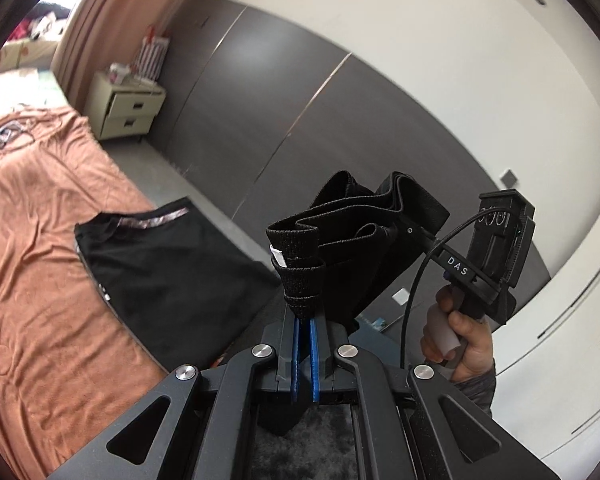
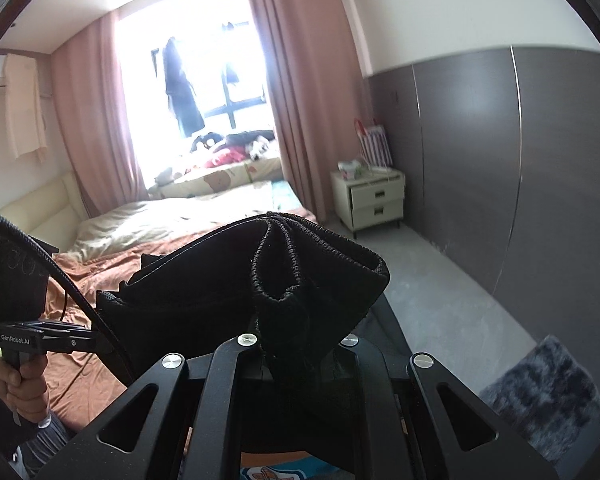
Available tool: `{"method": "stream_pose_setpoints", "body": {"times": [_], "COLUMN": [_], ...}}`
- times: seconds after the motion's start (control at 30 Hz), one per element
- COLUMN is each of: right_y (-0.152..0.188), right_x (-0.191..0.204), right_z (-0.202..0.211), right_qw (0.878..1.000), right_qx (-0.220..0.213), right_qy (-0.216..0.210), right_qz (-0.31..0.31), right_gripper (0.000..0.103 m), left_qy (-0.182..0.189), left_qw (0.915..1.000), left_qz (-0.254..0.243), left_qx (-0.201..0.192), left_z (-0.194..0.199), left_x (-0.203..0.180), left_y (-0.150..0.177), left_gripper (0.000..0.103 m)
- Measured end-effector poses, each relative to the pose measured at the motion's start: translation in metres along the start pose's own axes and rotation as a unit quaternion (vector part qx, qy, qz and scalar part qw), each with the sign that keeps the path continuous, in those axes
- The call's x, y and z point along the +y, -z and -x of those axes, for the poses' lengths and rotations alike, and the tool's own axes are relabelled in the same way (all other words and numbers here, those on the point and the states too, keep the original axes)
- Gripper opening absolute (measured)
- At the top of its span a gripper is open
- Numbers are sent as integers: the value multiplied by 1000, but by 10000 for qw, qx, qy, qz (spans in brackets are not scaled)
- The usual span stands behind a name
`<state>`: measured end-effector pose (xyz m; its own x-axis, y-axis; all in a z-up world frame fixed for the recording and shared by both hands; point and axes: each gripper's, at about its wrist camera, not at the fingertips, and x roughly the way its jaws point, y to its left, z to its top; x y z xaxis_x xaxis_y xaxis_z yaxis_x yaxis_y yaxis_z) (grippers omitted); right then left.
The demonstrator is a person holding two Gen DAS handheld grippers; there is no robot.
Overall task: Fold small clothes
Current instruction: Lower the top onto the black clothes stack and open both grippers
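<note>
A small black garment with a ribbed elastic waistband hangs in the air between both grippers, above the bed's edge. My left gripper is shut on one end of the waistband, near a white label. My right gripper is shut on the other end, and the bunched waistband hides its fingertips. The right gripper also shows in the left wrist view, and the left gripper's body shows at the left of the right wrist view. A second black garment lies flat on the bed.
The bed has an orange-brown sheet. A cream nightstand stands by the pink curtain. A grey panelled wall runs along the floor. A dark fuzzy rug lies on the floor at right.
</note>
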<state>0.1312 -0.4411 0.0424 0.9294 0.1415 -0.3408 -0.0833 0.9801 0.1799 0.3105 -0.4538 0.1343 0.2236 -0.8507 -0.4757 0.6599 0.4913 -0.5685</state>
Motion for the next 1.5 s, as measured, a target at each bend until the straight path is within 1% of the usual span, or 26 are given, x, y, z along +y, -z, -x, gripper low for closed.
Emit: {"method": "stream_pose_setpoints", "body": {"times": [0.2,0.4,0.53,0.57,0.63,0.7,0.73,0.77,0.83,0.9,1.0,1.07,1.1,1.13,1.17,1.2,1.23,1.27,1.3,1.43,1.5], "right_y": [6,2,-6,-15,-20,-22,-20,-19,-18,-24,-31,-27,-26,-22,-22,-25,-26,-26,-27,-23,-20], "right_x": [17,38,52,50,59,54,33,25,19,7,1,0,0,-1,-1,-3,-3,0,0,-2,-4], "right_z": [-69,-136,-173,-181,-203,-214,-208,-208,-218,-223,-235,-237,-237,-239,-238,-233,-227,-221,-209,-179,-164], "right_qw": [9993,9977,9965,9962,9954,9943,9939,9933,9918,9908,9907,9917,9912,9893,9874,9867,9873,9879,9883,9856,9855], "right_qx": [364,649,810,840,933,1028,1062,1112,1218,1287,1261,1177,1184,1262,1328,1342,1280,1211,1169,1337,1395], "right_qy": [52,83,128,139,168,188,205,226,262,296,377,420,529,671,784,827,853,892,919,928,817], "right_qz": [-101,-179,-168,-172,-155,-187,-217,-241,-274,-295,-329,-294,-266,-291,-344,-400,-409,-385,-337,-464,-510], "right_gripper": [7,7,7,7,7,7,7,7,7,7,7,8,12,21,28,53,74,76,76,76,76], "left_qy": [-50,-181,-244,-274,-319,-380,-391,-408,-451,-538,-721,-755,-838,-945,-1109,-1190,-1250,-1290,-1329,-1424,-1433], "left_qw": [9992,9981,9968,9965,9960,9951,9947,9942,9933,9926,9904,9884,9867,9847,9819,9804,9799,9805,9807,9789,9792], "left_qz": [350,548,729,760,793,847,881,917,971,987,1140,1304,1375,1442,1518,1553,1548,1480,1431,1447,1407], "left_qx": [195,212,222,234,267,331,358,385,444,453,300,187,211,239,247,213,123,55,65,220,295], "left_z": [-36,-65,-82,-86,-94,-103,-107,-112,-120,-127,-134,-136,-136,-136,-134,-131,-126,-121,-119,-113,-110], "left_x": [55,109,144,152,166,182,189,196,210,221,238,249,254,258,262,265,266,265,265,261,254], "left_y": [-19,-39,-53,-56,-59,-60,-61,-61,-60,-60,-62,-65,-66,-67,-67,-66,-65,-63,-62,-53,-49], "left_gripper": [4,4,4,4,4,4,4,4,4,4,4,5,13,26,35,47,50,50,51,51,51]}}
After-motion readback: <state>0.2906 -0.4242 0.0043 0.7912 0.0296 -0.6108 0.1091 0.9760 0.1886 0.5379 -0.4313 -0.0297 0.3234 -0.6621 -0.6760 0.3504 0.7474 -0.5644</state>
